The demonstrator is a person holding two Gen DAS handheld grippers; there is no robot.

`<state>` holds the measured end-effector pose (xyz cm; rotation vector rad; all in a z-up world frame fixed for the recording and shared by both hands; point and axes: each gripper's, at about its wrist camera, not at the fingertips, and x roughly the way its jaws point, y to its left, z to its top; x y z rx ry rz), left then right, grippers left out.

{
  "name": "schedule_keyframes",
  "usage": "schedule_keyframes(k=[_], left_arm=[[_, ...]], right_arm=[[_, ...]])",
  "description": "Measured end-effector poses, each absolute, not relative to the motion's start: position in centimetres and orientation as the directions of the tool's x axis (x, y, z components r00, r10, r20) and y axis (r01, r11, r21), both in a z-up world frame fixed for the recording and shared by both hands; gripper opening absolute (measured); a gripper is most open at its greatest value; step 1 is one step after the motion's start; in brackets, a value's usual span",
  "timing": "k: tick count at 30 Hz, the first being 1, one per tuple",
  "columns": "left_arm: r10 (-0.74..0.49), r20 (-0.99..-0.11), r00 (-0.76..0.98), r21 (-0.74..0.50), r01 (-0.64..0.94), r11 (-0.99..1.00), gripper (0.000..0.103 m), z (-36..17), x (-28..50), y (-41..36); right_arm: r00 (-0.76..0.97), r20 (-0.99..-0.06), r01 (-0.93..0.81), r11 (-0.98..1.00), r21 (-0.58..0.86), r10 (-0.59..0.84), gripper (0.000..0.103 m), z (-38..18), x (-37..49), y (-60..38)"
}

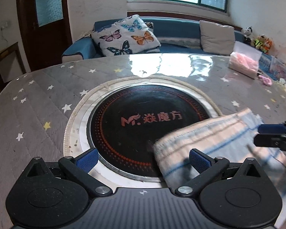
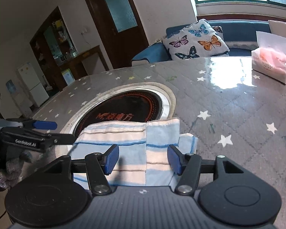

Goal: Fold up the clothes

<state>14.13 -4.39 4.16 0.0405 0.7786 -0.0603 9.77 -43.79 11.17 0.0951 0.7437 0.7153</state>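
On the star-patterned table cover (image 2: 228,105), at the near edge of the round black cooktop (image 1: 143,118) set into the table, lies the folded striped cloth (image 2: 127,148). It is pale blue and cream with thin blue lines. Its long axis runs across the right wrist view, left to right, and its stripes run the same way; the stitched hem faces the cooktop and overlaps the cooktop's pale rim. A second, narrower layer pokes out at its right end.

Both tools sit low over it. The right gripper (image 2: 143,160) has its jaws parted, one blue pad on each side of the cloth's near part, with cloth showing between them; whether the pads touch the fabric cannot be told from this angle. The left gripper (image 1: 143,159) is spread wide, with its left pad over the cooktop rim and its right pad over the cloth's corner, and nothing is clamped between them.

From the left wrist view the cloth is blurred and cut off at the right and lower edges, so its full outline is lost there. Its near edge is hidden behind the right gripper's body. A grey gloved hand (image 2: 2,169) shows at the left border, half out of frame. A tissue pack (image 2: 272,64) stands well apart, toward the sofa (image 1: 173,38).
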Motion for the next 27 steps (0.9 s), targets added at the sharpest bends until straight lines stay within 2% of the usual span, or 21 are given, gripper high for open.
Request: schedule_keyframes(k=[8,27], left_arm=[[0.018,-0.740,0.672,0.069,0.050,0.996,0.103,2.0,16.1,-4.0],[0.024,-0.743,0.669,0.046,0.016,0.999,0.103,2.1,17.5,-3.6]], right_arm=[[0.499,-0.602,-0.570,0.759,0.314,0.624,0.058,10.8,10.0,-43.6],[0.505,-0.609,-0.578,0.764,0.288,0.611,0.059,11.0,10.4,-42.9]])
